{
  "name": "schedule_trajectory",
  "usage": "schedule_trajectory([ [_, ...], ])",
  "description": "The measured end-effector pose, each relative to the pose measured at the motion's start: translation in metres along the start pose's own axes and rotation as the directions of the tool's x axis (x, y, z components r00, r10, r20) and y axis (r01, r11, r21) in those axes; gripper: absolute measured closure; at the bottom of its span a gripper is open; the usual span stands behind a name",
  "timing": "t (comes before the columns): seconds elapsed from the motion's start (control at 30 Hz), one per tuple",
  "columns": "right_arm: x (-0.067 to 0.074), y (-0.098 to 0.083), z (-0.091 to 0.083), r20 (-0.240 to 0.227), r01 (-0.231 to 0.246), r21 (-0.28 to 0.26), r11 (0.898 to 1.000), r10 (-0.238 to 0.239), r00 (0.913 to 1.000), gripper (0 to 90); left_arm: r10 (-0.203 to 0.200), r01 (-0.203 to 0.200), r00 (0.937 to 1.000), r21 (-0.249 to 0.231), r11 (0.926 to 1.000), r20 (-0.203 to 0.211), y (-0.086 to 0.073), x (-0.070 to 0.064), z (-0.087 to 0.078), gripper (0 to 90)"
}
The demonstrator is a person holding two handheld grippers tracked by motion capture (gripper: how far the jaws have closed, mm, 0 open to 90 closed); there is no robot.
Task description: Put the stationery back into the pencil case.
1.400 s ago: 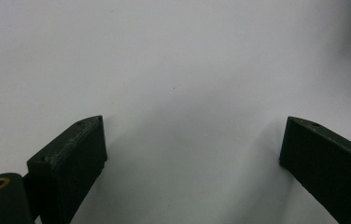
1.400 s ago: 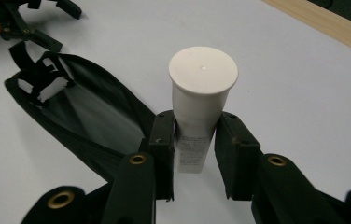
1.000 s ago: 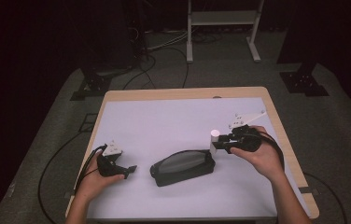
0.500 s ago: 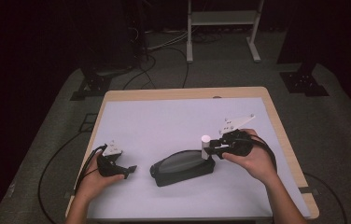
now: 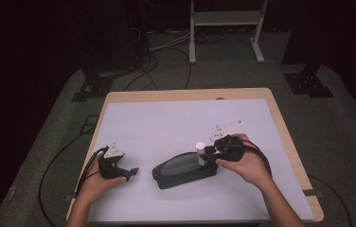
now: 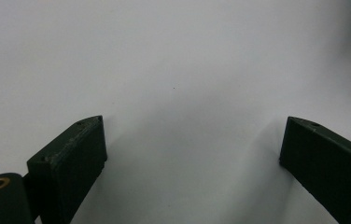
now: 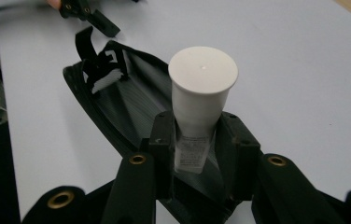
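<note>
Over the bench (image 5: 166,123), a soft black pouch (image 5: 183,169) lies unzipped under my right fingers (image 7: 197,140), which are clenched on a small white tube (image 7: 201,93), cap outward. It looks light, stiff and slick, so I grip low on its body. My left fingers (image 6: 192,154) hover released, well apart.

the high view looks forward and down from above the person's side onto the whole table (image 5: 280,118), far enough off to take in the floor and stands behind it. the left gripper view rides low and close, facing along its jaws over bare table surface (image 6: 173,70). the right gripper view sits just as close, looking across the black pouch (image 7: 117,112), which the high view also shows (image 5: 183,170), toward the left gripper (image 7: 89,14).
</note>
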State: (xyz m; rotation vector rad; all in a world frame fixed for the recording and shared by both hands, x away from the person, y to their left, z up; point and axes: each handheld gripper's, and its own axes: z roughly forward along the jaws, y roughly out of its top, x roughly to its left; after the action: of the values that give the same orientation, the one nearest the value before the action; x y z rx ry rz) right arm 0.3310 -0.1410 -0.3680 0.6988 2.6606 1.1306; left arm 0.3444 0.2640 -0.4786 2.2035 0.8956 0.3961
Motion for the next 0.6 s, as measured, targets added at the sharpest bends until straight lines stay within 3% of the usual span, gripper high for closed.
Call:
schedule_trajectory([
  [0.5, 0.006, -0.001, 0.027, -0.024, 0.029, 0.087, 0.996, -0.027, 0.9993, 67.8, 0.002, -0.002, 1.0000, 0.000, 1.0000, 0.000, 0.000, 0.000, 0.000, 6.4],
  [0.6, 0.007, -0.001, 0.030, -0.027, 0.020, 0.063, 0.998, -0.018, 0.9995, 67.4, 0.002, -0.002, 1.0000, 0.000, 1.0000, -0.001, 0.000, 0.000, 0.000, 6.4],
])
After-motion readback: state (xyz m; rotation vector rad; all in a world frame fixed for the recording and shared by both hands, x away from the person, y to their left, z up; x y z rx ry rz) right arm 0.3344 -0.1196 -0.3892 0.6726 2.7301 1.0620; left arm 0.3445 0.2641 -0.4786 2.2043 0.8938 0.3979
